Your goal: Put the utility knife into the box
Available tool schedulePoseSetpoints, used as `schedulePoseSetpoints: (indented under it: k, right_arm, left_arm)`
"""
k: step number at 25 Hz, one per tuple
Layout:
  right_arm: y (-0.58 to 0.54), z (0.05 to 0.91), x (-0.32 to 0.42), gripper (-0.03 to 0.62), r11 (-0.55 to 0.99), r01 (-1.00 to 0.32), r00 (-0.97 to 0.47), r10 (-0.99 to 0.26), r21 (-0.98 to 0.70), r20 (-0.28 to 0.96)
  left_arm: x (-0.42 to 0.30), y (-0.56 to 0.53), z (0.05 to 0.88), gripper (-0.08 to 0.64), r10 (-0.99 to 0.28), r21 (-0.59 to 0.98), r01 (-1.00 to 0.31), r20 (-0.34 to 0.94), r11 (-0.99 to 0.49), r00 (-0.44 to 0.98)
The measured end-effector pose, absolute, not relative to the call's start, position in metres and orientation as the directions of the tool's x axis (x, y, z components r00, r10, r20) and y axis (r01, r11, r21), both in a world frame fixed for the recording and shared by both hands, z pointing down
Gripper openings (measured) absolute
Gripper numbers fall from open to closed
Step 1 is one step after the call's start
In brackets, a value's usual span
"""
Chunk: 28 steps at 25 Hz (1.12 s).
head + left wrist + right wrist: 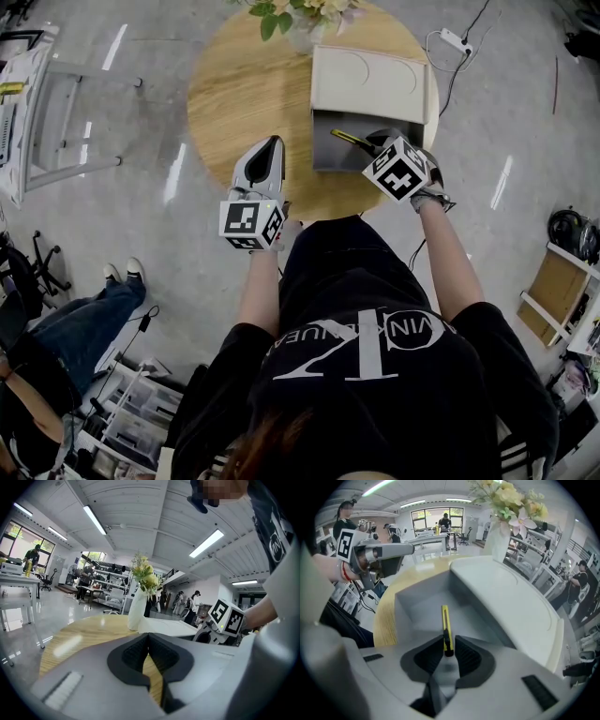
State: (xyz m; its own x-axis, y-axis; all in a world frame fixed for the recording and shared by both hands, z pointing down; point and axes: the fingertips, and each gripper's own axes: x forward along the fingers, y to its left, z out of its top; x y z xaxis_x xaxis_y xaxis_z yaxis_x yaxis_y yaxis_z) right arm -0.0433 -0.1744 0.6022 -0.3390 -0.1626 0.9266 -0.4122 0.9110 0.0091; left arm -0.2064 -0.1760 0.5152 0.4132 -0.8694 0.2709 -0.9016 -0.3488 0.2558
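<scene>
Placing step. My right fingers (pixel 468 657) are clamped on the utility knife (pixel 446 625), its tip pointing to 12 o'clock over the open box (pixel 405 604). My left fingers (pixel 133 653), together and empty, hover above the counter (pixel 244 94) at the box's 9 o'clock. Next move, I judge: lower the knife inside, then let go.

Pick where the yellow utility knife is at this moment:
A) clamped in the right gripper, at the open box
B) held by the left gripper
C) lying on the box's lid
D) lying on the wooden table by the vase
A: the right gripper view shows the utility knife pinched between the jaws of the right gripper, pointing into the open box; the left gripper holds nothing.
</scene>
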Motion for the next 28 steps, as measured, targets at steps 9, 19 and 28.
schedulePoseSetpoints:
  k: [9,19,28]
  right_arm:
    - [-0.176,0.582,-0.033,0.067,0.879,-0.476,-0.359,-0.231,0.035,0.904]
    - [-0.183,0.545,-0.024,0.018,0.802,-0.597,-0.447,-0.352,0.020,0.822]
    - [-0.192,0.507,-0.012,0.015,0.745,-0.664,-0.493,-0.499,0.062,0.713]
  left_arm:
    - [-0.202,-0.175,0.505,0.011,-0.868,0.250,-0.894,0.246,-0.373,0.431]
    - [-0.198,-0.178,0.487,0.011,-0.870,0.230,-0.889,0.217,-0.396,0.443]
    - [-0.200,-0.180,0.471,0.011,-0.879,0.214,-0.894,0.198,-0.394,0.434]
